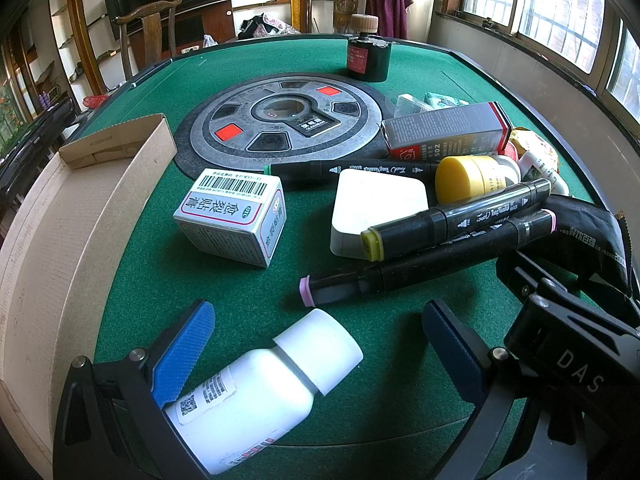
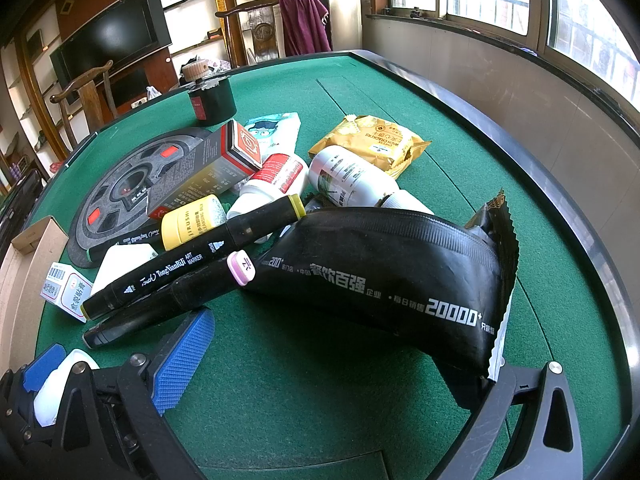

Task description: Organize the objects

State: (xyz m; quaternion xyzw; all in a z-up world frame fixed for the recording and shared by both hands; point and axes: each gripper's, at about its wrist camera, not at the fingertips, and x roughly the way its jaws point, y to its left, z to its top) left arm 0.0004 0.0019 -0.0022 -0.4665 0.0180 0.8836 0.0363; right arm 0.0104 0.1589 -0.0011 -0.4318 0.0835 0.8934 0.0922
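We look low over the green table [image 1: 132, 280] from both wrists, facing the far chairs and windows. Our left view sits close over a white bottle [image 1: 260, 392], box [image 1: 48, 240] at frame left. Our right view sits close to a black pouch [image 2: 384, 276]. Both share the markers [image 1: 456, 220] and central disc [image 1: 280, 120].

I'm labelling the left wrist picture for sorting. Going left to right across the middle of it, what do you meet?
Cardboard box → small barcode carton → white rounded block → yellow-capped jar → black foil pouch. The markers overlap several of these, so I leave them out.
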